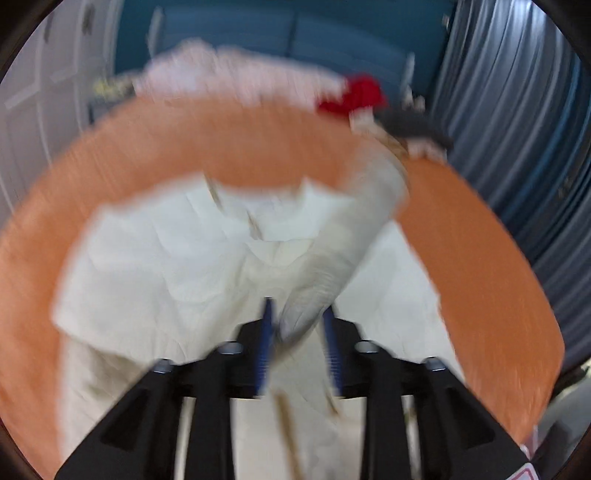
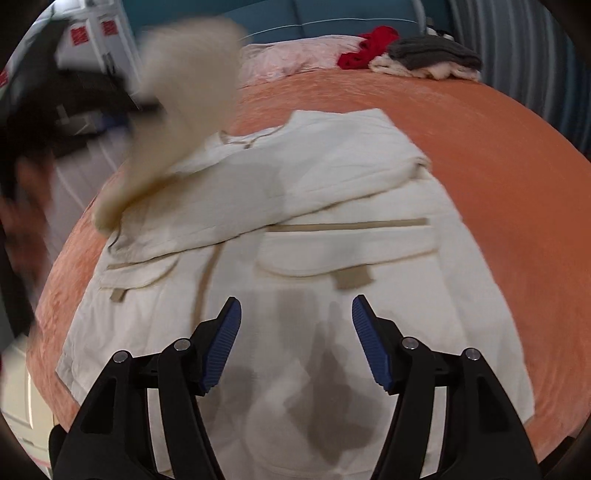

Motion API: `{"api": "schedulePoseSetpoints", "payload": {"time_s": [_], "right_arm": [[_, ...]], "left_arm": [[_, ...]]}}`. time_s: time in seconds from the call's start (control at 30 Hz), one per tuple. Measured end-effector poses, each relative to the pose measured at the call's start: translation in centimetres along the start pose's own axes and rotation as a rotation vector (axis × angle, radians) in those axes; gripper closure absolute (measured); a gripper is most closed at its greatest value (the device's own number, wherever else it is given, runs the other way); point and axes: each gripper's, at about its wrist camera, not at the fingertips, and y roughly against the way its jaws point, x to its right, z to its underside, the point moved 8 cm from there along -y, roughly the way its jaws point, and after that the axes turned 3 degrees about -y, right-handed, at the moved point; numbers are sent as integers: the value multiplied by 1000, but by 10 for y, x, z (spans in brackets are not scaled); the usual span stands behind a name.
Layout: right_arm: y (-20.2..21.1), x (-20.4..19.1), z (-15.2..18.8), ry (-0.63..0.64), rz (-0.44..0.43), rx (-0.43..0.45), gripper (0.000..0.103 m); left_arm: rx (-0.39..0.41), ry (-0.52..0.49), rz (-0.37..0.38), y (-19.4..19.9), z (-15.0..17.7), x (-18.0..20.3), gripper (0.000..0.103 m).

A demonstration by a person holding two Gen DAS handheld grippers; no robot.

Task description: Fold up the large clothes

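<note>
Behind cream jacket (image 2: 295,221), red garment (image 2: 373,46), grey knit (image 2: 432,51), pink pillow (image 2: 295,55)

An orange-covered bed (image 2: 498,155) is filling the room, with a teal padded headboard (image 2: 314,18) standing behind it. Grey pleated curtains (image 1: 517,110) are hanging at the right, and white panelled doors (image 1: 40,103) are showing at the left.

Counting by kind, both views.

- 1 cream jacket (image 2: 295,229) is lying on 1 orange bedspread (image 2: 498,155).
- 2 flap pockets (image 2: 317,258) are showing on its front.
- 1 sleeve (image 1: 332,258) is hanging raised.
- 2 grippers are showing: left gripper (image 1: 299,321), right gripper (image 2: 296,306).
- 1 pink pillow (image 2: 295,59) is sitting at the far edge.
- 3 other garments are piled there: 1 red (image 2: 373,48), 1 grey (image 2: 432,51), 1 cream (image 2: 417,70).
</note>
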Motion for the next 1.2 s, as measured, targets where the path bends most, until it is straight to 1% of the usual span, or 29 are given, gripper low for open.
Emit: {"api": "schedulePoseSetpoints", "payload": {"time_s": [0.03, 0.07, 0.13, 0.23, 0.33, 0.37, 0.4, 0.47, 0.53, 0.6, 0.7, 0.97, 1.13, 1.2], "right_arm": [[0, 7, 1, -12, 5, 0, 40], [-1, 12, 1, -19, 11, -1, 40], [-4, 21, 3, -31, 8, -6, 40], [-7, 28, 5, -34, 8, -14, 40], [-9, 37, 3, -50, -1, -18, 40], [-10, 39, 1, -59, -6, -20, 40], [-12, 42, 0, -71, -10, -24, 40], [-14, 48, -3, -90, -11, -31, 39], [-16, 51, -5, -96, -14, -38, 39], [-15, 52, -5, -96, -16, -41, 39], [-15, 58, -10, -93, -32, -43, 39], [-15, 63, -30, -81, -58, -29, 39], [-18, 61, -37, -78, -65, -25, 39], [-19, 59, -40, -67, -66, -23, 39]], "left_arm": [[-43, 8, 4, -15, 17, 6, 63], [-66, 14, 0, -24, 29, 7, 63], [-98, 32, -3, -35, 39, -1, 57], [-82, 111, 10, -25, 43, -12, 50], [-55, 173, -12, -7, 44, -30, 50], [-48, 191, -37, -2, 43, -40, 50], [-44, 204, -61, 1, 41, -40, 50], [-42, 260, -119, 7, 40, -63, 50], [-38, 319, -156, 14, 44, -81, 50], [-25, 348, -189, 18, 42, -90, 50], [-19, 340, -242, 22, 42, -94, 50], [-39, 351, -328, 12, 45, -106, 50], [-41, 330, -360, 12, 43, -110, 50], [-39, 329, -360, 11, 42, -113, 50]]}}
